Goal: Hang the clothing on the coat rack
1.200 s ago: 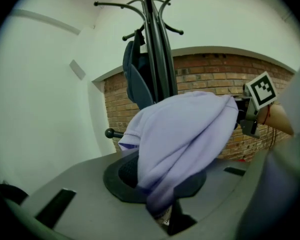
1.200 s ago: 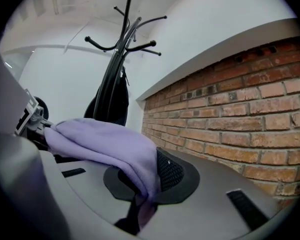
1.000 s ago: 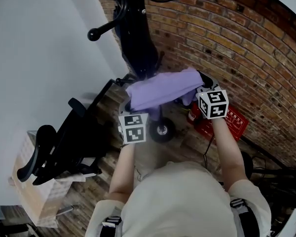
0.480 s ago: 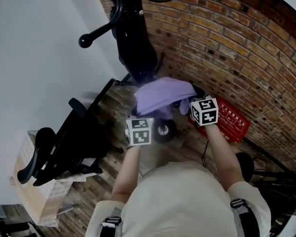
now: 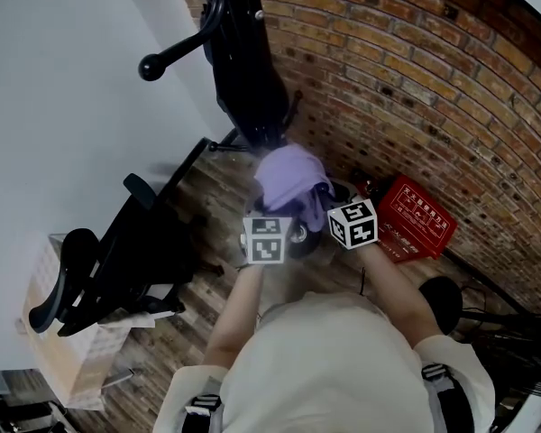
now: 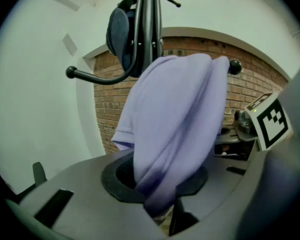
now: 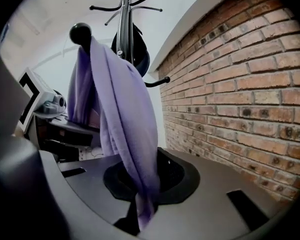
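Head view, 8 o'clock: a black office chair [image 5: 117, 260] stands on the wooden floor, clear of the work.

Left tongs [image 6: 162, 213]: at 6 o'clock in the left gripper view. The jaws have just been opening. The lower end of the lilac garment [image 5: 291, 177] is bunched between them and, as far as that view shows, is gripped.

Head view, 12 o'clock: the black coat rack [image 5: 243, 52] stands in the corner between the white wall and the brick wall. The garment hangs just below it, toward centre. Both gripper views show the fabric draped over a ball-tipped hook arm [image 7: 80, 34], falling on either side of it.

Right tongs [image 7: 140, 211]: jaws nearly together, clamped on a narrow fold of the garment at 6 o'clock in the right gripper view.

Head view, 3 o'clock: a red box [image 5: 419, 224] lies on the floor by the brick wall.

Progress, judged: draping over the hook appears done. Remaining: release both ends, withdraw, and confirm the garment stays on the arm.
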`<state>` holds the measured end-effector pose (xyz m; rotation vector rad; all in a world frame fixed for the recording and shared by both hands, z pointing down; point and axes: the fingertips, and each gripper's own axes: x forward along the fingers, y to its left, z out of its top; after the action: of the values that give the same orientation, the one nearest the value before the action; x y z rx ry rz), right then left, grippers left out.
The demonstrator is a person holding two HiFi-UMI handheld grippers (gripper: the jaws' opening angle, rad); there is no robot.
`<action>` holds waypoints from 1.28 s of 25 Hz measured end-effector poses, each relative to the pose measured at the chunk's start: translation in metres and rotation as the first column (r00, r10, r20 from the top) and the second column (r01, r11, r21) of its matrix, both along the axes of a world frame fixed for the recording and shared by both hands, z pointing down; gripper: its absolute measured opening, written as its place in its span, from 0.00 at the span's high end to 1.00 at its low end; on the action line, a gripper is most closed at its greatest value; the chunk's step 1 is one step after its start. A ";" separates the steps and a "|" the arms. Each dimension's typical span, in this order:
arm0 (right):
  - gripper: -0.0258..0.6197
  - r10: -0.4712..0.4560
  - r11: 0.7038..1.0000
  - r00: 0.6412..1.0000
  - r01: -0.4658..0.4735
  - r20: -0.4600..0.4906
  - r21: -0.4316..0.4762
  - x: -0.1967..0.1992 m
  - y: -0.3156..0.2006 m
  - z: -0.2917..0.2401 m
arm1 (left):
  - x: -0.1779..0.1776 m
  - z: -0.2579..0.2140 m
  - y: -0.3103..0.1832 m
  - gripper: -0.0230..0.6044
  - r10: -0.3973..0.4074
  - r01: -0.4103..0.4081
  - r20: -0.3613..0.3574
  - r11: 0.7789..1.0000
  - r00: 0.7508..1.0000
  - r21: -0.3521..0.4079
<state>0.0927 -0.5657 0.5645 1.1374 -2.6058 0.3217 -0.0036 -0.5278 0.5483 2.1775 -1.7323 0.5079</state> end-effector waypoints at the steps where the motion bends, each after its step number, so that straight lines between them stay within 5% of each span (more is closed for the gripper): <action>1: 0.92 -0.011 1.000 1.000 0.011 0.009 -0.006 -0.005 0.004 0.002 | 0.002 0.001 0.001 0.80 0.004 -0.004 -0.009 1.000 1.000 0.001; 12: 0.92 -0.055 0.998 0.998 0.055 0.019 -0.012 -0.024 0.028 0.008 | 0.009 0.004 0.009 0.79 0.028 -0.028 -0.029 1.000 0.999 -0.002; 15: 0.85 -0.049 0.999 0.999 0.049 -0.003 -0.007 -0.020 0.031 0.008 | 0.009 0.003 0.014 0.76 0.046 -0.046 -0.028 0.999 0.999 -0.008; 23: 0.70 0.052 0.999 0.998 -0.052 -0.030 0.005 0.012 0.051 -0.002 | 0.004 -0.008 0.044 0.52 0.078 -0.078 -0.058 0.997 0.995 0.000; 32: 0.69 0.149 0.989 0.989 -0.148 -0.008 0.025 0.032 0.112 -0.024 | -0.018 -0.025 0.110 0.50 0.079 -0.077 -0.086 0.997 0.993 0.027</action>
<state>0.1252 -0.4540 0.5408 1.3419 -2.5289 0.3150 -0.0212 -0.4182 0.5230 2.2564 -1.6218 0.4071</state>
